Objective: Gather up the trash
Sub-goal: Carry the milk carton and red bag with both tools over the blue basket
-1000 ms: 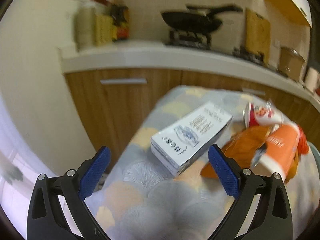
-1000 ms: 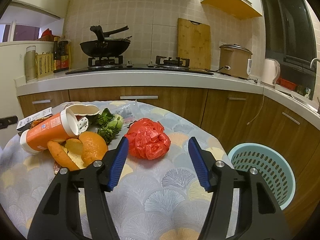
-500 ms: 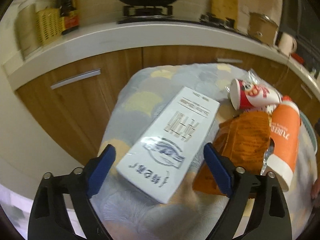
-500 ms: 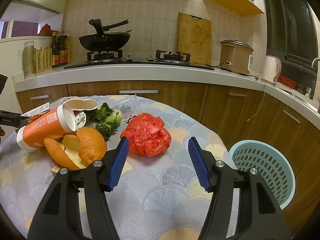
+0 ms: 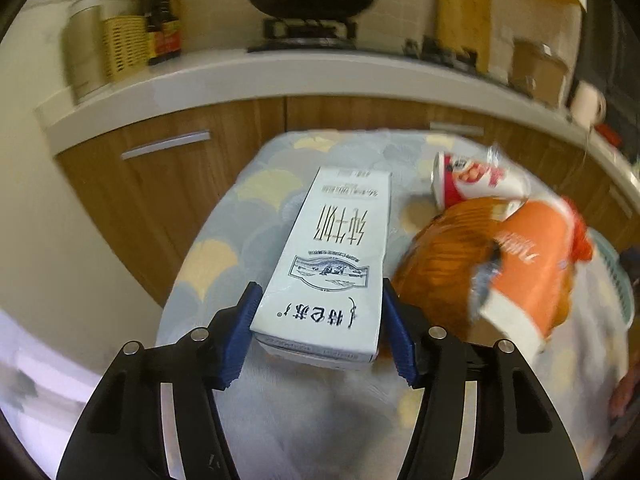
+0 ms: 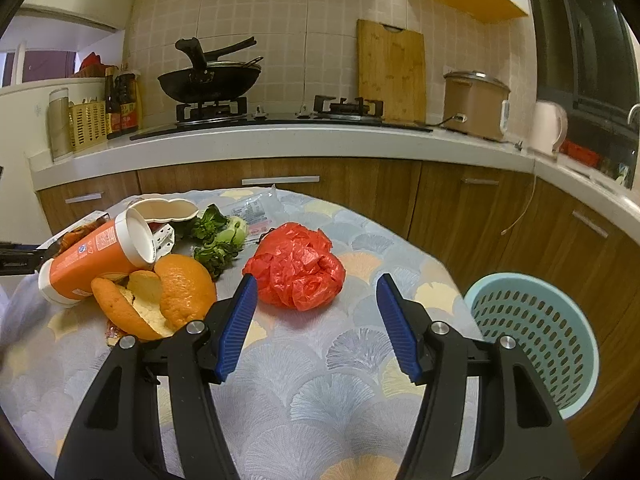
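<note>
Both blue pads of my left gripper (image 5: 318, 334) flank the near end of the white milk carton (image 5: 334, 264) — touching or just beside it, I cannot tell which; the orange cup (image 5: 528, 272) lies right of the carton. My right gripper (image 6: 313, 326) hangs wide, holding nothing, above the tablecloth (image 6: 352, 392) — red plastic bag (image 6: 298, 272) just beyond it, orange peel (image 6: 176, 300) left of that bag, blue basket (image 6: 536, 336) to its right.

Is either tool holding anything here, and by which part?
The left tool brackets the near end of the white carton; whether it is clamped cannot be told. The right tool is open, holding nothing.
</note>
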`<state>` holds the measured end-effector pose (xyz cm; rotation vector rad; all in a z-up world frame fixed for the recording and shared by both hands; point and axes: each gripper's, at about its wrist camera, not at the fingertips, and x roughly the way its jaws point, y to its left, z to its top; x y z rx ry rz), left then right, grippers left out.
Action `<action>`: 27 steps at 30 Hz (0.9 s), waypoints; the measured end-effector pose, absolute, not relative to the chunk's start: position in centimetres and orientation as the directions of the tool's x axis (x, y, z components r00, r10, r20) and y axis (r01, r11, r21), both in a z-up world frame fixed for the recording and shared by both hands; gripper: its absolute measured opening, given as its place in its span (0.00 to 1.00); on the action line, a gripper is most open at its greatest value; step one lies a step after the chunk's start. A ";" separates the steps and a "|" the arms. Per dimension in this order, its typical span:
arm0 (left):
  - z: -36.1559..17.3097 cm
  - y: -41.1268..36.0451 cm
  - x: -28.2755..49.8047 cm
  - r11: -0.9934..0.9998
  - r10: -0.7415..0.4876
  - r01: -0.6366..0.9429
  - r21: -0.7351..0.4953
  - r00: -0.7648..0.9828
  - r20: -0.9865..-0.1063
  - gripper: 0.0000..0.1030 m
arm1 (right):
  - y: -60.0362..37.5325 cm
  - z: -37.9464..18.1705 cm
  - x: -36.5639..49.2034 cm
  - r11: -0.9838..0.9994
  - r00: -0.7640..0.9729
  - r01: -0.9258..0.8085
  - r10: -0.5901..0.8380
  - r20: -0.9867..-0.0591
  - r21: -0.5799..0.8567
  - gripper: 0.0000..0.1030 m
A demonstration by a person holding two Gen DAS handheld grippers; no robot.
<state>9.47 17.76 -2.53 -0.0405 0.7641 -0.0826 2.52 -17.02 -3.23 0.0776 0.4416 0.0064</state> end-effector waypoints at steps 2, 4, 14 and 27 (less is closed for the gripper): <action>-1.9 18.0 8.4 0.995 -0.087 0.034 -0.091 0.739 -0.669 0.52 | -17.5 -3.4 3.6 0.993 0.881 -0.024 0.075 -0.468 0.115 0.56; -1.2 18.0 7.2 0.993 -0.090 0.019 -0.115 0.755 -0.649 0.52 | -17.8 -3.6 5.0 0.989 0.849 -0.065 0.126 -0.513 0.135 0.56; 0.9 16.2 4.8 0.982 -0.103 -0.009 -0.188 0.810 -0.577 0.52 | -17.4 -4.4 12.6 0.985 0.770 -0.113 0.171 -0.615 0.132 0.78; 3.7 11.9 2.3 0.980 -0.126 0.027 -0.196 0.849 -0.513 0.52 | -19.0 -4.2 11.7 0.952 0.731 -0.150 0.288 -0.618 0.267 0.46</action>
